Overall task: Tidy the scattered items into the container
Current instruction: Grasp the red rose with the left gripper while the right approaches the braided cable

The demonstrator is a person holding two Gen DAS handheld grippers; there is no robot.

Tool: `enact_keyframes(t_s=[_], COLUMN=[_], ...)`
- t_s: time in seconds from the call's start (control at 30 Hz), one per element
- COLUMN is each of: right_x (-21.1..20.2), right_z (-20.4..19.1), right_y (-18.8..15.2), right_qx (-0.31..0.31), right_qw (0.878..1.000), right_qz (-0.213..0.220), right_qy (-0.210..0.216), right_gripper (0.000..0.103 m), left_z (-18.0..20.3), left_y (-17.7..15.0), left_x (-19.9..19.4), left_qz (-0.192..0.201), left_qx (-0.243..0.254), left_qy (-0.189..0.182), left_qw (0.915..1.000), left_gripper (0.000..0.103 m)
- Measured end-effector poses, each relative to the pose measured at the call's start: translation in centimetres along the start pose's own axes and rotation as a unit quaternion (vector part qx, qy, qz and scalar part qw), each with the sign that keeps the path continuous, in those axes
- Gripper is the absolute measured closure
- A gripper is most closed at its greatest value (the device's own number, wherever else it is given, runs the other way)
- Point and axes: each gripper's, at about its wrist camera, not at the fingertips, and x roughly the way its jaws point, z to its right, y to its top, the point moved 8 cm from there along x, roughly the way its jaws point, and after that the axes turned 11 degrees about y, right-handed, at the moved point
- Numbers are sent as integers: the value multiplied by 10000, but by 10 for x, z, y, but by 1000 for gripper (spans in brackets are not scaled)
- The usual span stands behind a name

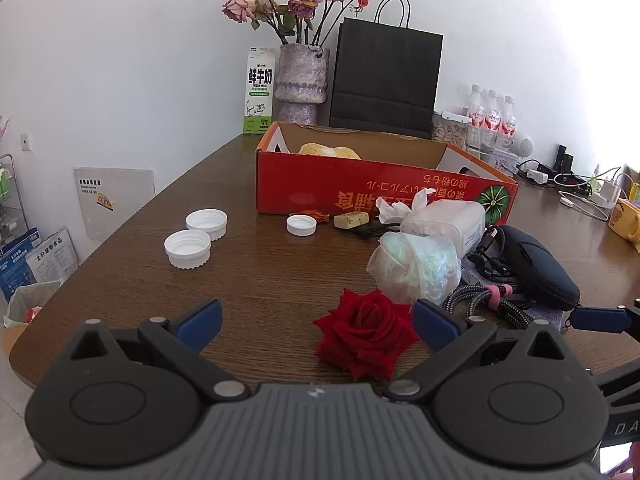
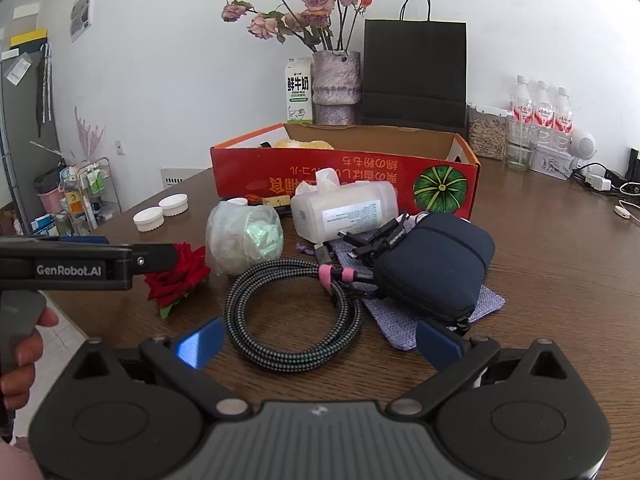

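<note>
Red rose head sits on the table near its front edge, between the fingers of my left gripper, closer to the right pad. Jaws wide open, holding nothing.

Handling guess: very light, soft, petals bruise and shed easily. I'd close across the full bloom gently, or low toward the base where a green bit pokes out in the right view; hard pinch will crush it.

Right gripper also spread wide and empty, over the coiled braided cable. Cable: floppy, moderately light, best taken at the pink strap where the loops are bundled.

Beyond: crumpled clear plastic bag just behind the rose, navy zip pouch, white wipes canister, three white lids.

Red cardboard box is further back, open top, something yellow already inside.
</note>
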Motion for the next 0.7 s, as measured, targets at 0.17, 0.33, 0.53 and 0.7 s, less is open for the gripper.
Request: enact_keyframes(t_s=[0.17,0.33,0.53,0.7], right_x=[15,26,34,41], right_z=[-8,-13,-17,-16], right_y=[0,-1,0,4], right_qx=[-76,-140,-193,-206], right_qw=[9998,9994,9991,9991], right_qz=[-172,-306,-353,-348], right_qy=[72,107,117,95], right_gripper=[0,0,0,0], left_z=[8,11,14,17], left_y=[-5,-6,-4,-4], left_x=[10,16,20,21], left_qz=[-145,-158,-152,-198], left_qx=[180,234,272,242], left_qy=[-151,-216,-312,-498], left_qw=[9996,9994,9990,9983], left_gripper=[0,0,0,3])
